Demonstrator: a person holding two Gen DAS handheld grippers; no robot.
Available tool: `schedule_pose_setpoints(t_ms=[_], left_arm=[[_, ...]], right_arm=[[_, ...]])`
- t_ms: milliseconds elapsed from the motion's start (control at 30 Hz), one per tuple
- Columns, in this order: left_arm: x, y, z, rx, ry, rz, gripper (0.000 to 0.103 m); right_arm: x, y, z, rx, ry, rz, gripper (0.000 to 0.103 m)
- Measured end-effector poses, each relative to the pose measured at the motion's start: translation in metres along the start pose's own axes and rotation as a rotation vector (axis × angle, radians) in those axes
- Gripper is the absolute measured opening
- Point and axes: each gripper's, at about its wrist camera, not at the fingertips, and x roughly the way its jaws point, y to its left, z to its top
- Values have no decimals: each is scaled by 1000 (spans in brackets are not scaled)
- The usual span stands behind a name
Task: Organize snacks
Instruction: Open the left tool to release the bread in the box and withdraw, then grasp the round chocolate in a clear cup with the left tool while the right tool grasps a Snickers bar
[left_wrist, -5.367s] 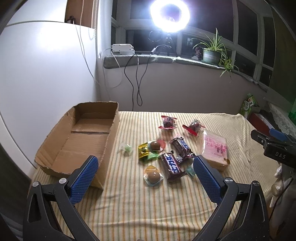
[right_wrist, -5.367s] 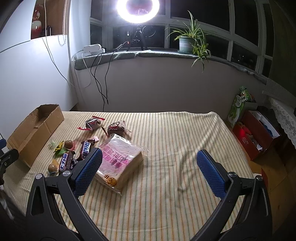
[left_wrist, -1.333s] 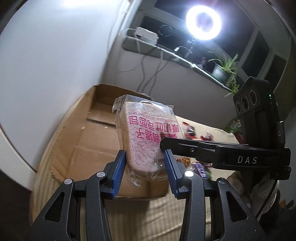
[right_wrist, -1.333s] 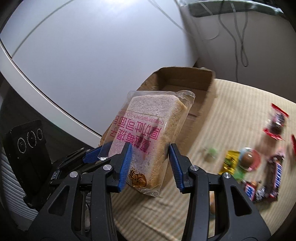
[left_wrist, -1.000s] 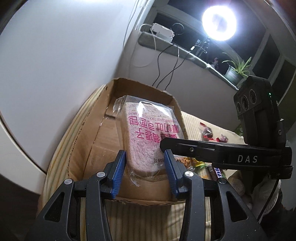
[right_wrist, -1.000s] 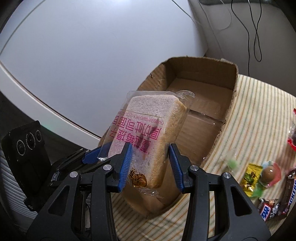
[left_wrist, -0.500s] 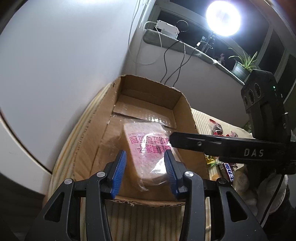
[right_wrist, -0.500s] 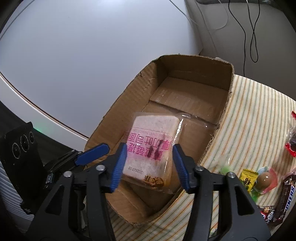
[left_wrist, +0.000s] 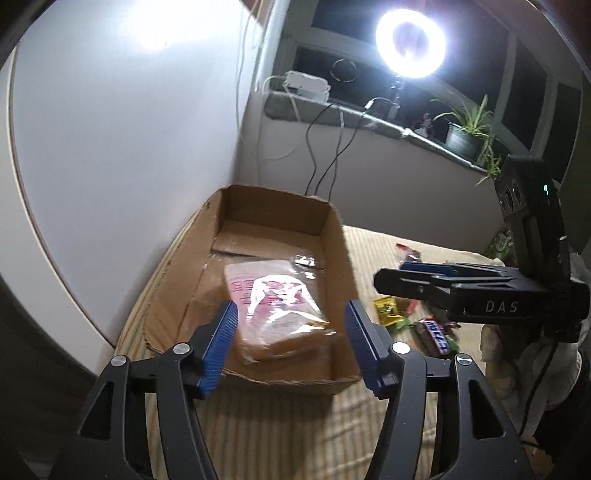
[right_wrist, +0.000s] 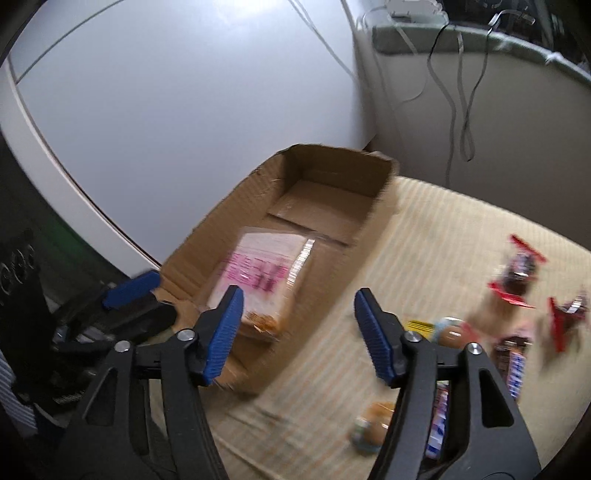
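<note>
A bagged bread loaf with pink print (left_wrist: 275, 302) lies flat inside the open cardboard box (left_wrist: 334, 236); it also shows in the right wrist view (right_wrist: 258, 273), in the box (right_wrist: 332, 166). My left gripper (left_wrist: 291, 343) is open and empty, hovering over the box's near end. My right gripper (right_wrist: 299, 332) is open and empty, above the box's right wall, and shows side-on in the left wrist view (left_wrist: 424, 277). Loose snacks lie on the striped cloth to the right: chocolate bars (right_wrist: 515, 365), red-wrapped sweets (right_wrist: 521, 273), round chocolates (right_wrist: 448, 334).
A white wall panel (left_wrist: 110, 147) stands close behind and left of the box. A ring light (left_wrist: 410, 37), cables and a potted plant (left_wrist: 465, 133) sit on the window ledge. The striped cloth (right_wrist: 443, 229) covers the table.
Both grippers have opened wider and let go of the bread, which now lies flat in the box. The right gripper has swung right, away from the box.
</note>
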Motion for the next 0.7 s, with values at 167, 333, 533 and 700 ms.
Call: schedule_pose_setpoints(t_ms=[167,333,533,700], left_arm=[[-8,-21,-5,16,-5,-30,60],[-4,-47,-16,39,27,-74,60],[10,-81,-32,79,92,-127,60],[30,-103,-43,108,155,-157,53]], right_arm=[[-31,-29,-16,-1,-38,-95,77],[-56,-64,-34,2,-24,-189,77],[-72,-106,-53,60,-3,-252,77],[-71,-130,-64,83,16,-276,77]])
